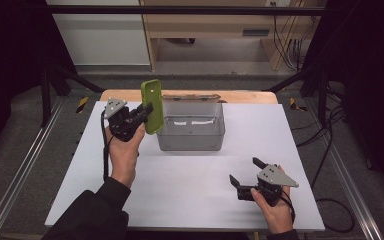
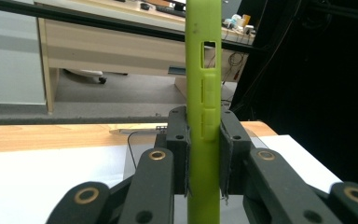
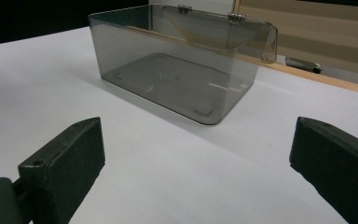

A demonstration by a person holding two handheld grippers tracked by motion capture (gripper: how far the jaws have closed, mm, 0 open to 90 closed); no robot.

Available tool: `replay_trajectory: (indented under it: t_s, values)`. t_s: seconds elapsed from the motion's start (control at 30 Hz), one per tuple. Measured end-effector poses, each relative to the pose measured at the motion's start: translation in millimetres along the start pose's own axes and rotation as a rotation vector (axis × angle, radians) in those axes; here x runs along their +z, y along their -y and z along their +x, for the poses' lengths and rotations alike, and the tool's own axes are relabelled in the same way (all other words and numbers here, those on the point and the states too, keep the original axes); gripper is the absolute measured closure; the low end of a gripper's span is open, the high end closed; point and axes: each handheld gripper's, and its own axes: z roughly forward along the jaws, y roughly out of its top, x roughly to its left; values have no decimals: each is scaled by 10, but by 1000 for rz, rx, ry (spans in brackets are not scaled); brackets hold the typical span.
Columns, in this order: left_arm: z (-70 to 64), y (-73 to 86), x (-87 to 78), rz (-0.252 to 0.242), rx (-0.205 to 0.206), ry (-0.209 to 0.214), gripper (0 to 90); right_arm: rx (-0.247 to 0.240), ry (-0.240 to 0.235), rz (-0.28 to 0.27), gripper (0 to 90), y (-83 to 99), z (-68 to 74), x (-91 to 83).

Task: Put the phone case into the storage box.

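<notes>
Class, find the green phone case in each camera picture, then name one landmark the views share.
High view: green phone case upper left of centre, clamped upright in the left tool.
Left gripper view: centre, a vertical strip between the jaws.
Right gripper view: not in it.
Shared landmark: the smoky clear box.

1. The phone case point(image 2: 203, 116) looks like soft matt rubbery plastic — lime green, smooth.
2. The box point(image 3: 182, 70) is smoky see-through plastic, glossy, with small metal hinges.
3. The table point(image 1: 190, 185) has a smooth matt white top — bare wood shows along its far edge.
4. The left gripper point(image 2: 203, 154) is matt black plastic with brass-coloured rivets.
</notes>
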Motion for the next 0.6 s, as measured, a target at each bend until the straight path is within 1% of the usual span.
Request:
replay_trajectory:
  t_s: [0.1,0.17,0.3,0.37,0.47,0.6]
  values:
    - [-14,-47,59,-9,6,-15,772,16,-6,5,36,6,-13,-5]
    - [-34,-68,98,-4,15,-19,773,21,-8,1,41,6,-17,-12]
    - [-81,-59,194,17,46,-27,773,20,-15,9,43,18,-9,11]
    - [-92,-50,254,25,45,-31,773,12,-19,10,43,20,6,23]
    - [-104,-48,337,30,47,-38,773,13,-22,4,42,15,21,19]
    - [-134,-50,429,39,72,-46,773,2,-23,-6,42,21,20,19]
